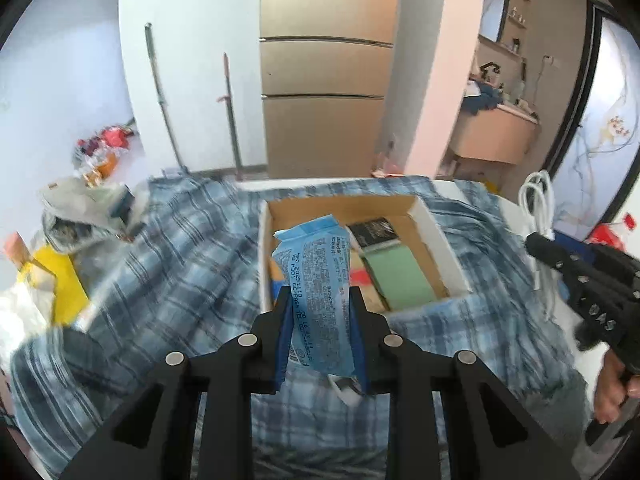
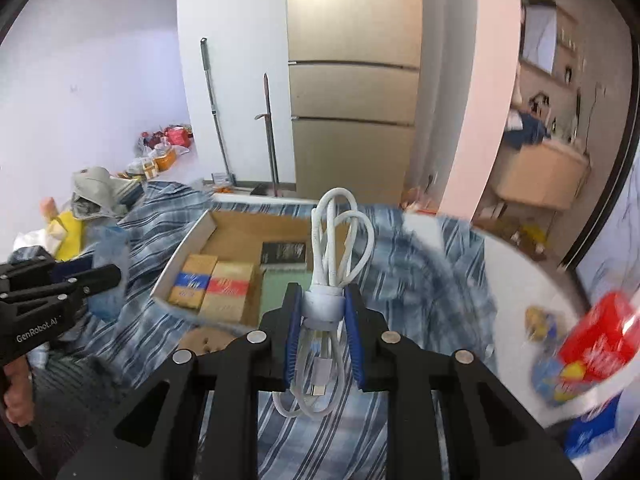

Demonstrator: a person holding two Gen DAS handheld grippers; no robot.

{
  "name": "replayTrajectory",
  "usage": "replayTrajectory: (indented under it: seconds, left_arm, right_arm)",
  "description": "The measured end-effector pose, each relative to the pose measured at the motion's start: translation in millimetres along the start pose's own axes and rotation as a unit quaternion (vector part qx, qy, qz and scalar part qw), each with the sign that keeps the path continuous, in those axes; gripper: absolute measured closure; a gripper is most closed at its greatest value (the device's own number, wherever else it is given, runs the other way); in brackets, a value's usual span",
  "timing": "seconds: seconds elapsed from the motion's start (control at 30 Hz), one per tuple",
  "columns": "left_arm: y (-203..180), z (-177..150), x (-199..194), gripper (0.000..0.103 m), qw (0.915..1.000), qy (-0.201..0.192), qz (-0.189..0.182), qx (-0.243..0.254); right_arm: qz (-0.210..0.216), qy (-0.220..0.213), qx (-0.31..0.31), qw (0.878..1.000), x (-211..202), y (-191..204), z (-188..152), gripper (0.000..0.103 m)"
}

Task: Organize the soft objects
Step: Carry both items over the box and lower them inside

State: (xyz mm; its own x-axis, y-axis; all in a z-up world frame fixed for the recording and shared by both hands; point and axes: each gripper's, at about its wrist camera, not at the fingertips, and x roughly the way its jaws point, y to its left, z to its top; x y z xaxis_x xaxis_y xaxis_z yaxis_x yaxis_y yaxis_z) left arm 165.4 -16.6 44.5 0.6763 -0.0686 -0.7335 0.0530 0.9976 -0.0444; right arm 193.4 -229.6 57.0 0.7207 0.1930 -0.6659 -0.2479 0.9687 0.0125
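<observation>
While the left gripper point(image 1: 322, 312) pinches a blue soft pack point(image 1: 316, 292) across its middle, the pack hangs over the near edge of the open cardboard box point(image 1: 440, 236) — light, crinkly and likely slippery, so a mid-body hold suits it. Beside it, the right gripper point(image 2: 323, 312) clamps a coiled white cable point(image 2: 340, 240) at its strap — limp loops, best held there.

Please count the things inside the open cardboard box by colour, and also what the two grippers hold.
In the cardboard box:
Tan packs: 2, blue-banded and red-banded
Black item: 1
Green item: 1
Held:
Blue packet in left gripper: 1
White cable bundle in right gripper: 1
Total: 6
</observation>
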Motion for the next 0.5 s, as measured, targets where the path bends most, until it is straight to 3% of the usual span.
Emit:
replayTrajectory:
  seconds: [0.1, 0.27, 0.5]
  left_arm:
    - [5, 12, 14, 0.075, 1.0, 0.002, 0.007, -0.006]
    - [5, 31, 43, 0.075, 0.9998, 0.015, 0.014, 0.008]
    - [5, 26, 91, 0.075, 0.9976, 0.064, 0.01, 0.024]
  right_arm:
    - [0.022, 0.007, 0.004, 1.0, 15, 2, 19, 0.083]
    - [0.016, 0.018, 0.01, 1.0, 49, 5, 38, 0.083]
    - [0.02, 0.083, 0.016, 0.996, 110, 6, 22, 0.082]
